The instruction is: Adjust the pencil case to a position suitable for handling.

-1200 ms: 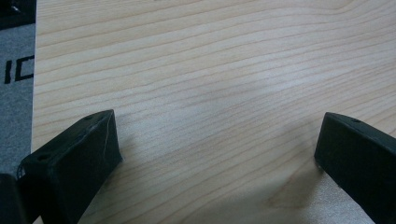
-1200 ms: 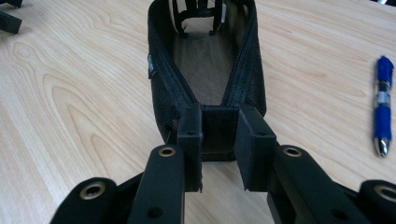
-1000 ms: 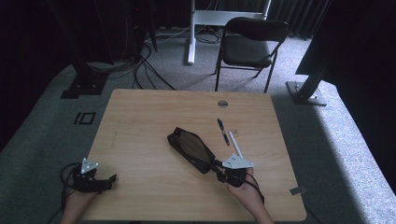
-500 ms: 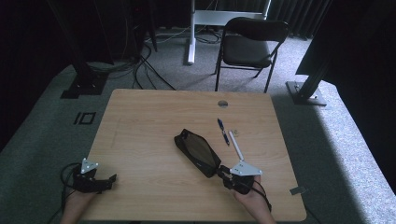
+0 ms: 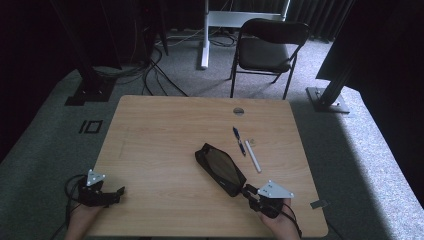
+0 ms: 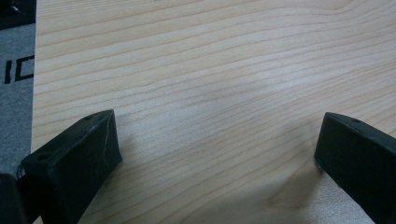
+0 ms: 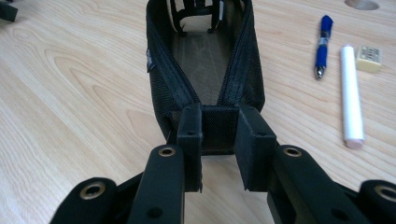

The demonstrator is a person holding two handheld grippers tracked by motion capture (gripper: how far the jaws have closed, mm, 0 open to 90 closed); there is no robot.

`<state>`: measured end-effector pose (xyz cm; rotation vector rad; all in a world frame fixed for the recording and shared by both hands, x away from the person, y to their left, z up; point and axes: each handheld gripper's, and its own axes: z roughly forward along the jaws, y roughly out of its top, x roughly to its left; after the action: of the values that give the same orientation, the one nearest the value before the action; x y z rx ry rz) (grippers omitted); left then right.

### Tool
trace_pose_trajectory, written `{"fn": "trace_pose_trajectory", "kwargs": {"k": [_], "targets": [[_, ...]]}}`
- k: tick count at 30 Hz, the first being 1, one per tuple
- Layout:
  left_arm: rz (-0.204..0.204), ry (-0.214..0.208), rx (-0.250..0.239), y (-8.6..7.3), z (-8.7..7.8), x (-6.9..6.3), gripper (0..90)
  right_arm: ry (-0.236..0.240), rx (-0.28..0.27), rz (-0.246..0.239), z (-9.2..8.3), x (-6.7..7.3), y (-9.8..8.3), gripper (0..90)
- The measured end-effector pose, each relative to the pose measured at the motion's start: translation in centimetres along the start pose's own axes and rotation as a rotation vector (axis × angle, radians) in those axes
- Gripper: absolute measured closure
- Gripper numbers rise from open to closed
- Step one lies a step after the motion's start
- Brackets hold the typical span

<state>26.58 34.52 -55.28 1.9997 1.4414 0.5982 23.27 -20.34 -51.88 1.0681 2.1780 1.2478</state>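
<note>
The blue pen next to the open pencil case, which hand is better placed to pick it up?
Probably the left. The right gripper is shut on the pencil case beside the blue pen; the left gripper is open but far.

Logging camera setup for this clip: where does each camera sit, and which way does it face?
High view: above the person's side, looking forward and down at the table; forearms and both claws show.
Left gripper view: rides the left claw, open over bare wood.
Right gripper view: rides the right claw, shut on the black pouch.
High and right views share pouch, blue pen, white marker.
</note>
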Motion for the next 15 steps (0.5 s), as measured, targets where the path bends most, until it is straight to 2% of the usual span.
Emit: {"fn": "trace_pose_trajectory", "kwargs": {"k": [4, 10, 13, 15], "targets": [[0.0, 0.0, 0.0, 0.0, 0.0, 0.0, 0.3, -0.008, 0.001, 0.007, -0.6, -0.1, -0.4, 73.2], [0.0, 0.0, 0.0, 0.0, 0.0, 0.0, 0.2, -0.014, 0.003, -0.007, -0.7, 0.0, -0.1, 71.9], [0.0, 0.0, 0.0, 0.0, 0.0, 0.0, 0.3, -0.003, -0.009, 0.004, -0.9, 0.0, 0.3, 67.0], [0.0, 0.0, 0.0, 0.0, 0.0, 0.0, 0.3, -0.012, -0.015, 0.012, -1.1, -0.1, 0.7, 63.5]]}}
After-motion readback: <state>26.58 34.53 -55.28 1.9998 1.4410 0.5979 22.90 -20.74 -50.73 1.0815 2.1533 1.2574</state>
